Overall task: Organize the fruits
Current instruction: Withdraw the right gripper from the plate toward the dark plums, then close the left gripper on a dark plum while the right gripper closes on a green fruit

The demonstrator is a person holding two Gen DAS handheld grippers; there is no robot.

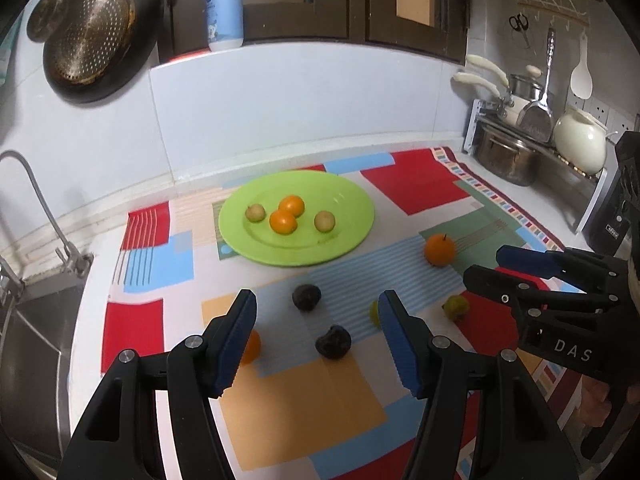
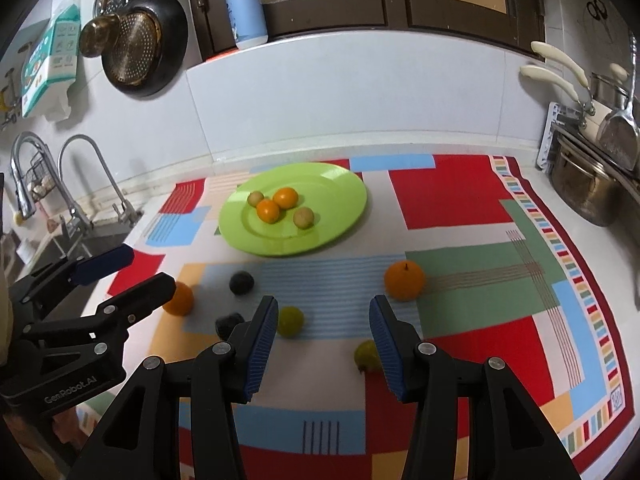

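A green plate (image 1: 344,236) (image 2: 344,196) at the back of the mat holds two small oranges (image 1: 283,221) (image 2: 267,210) and two pale green fruits (image 1: 324,221) (image 2: 303,217). Loose on the mat lie a large orange (image 1: 439,250) (image 2: 404,280), another orange (image 1: 251,347) (image 2: 180,298), two dark fruits (image 1: 306,297) (image 1: 333,342) (image 2: 241,282) and two green fruits (image 1: 457,306) (image 2: 290,320) (image 2: 366,354). My left gripper (image 1: 318,344) is open and empty above the nearer dark fruit. My right gripper (image 2: 324,350) is open and empty above the green fruits.
A patterned mat (image 1: 304,412) (image 2: 480,280) covers the counter. A sink (image 1: 36,320) with a tap (image 2: 80,184) lies to the left. Pots (image 1: 508,156) (image 2: 584,184) and a white teapot (image 1: 580,140) stand on a rack at the right. A pan (image 1: 100,40) hangs on the wall.
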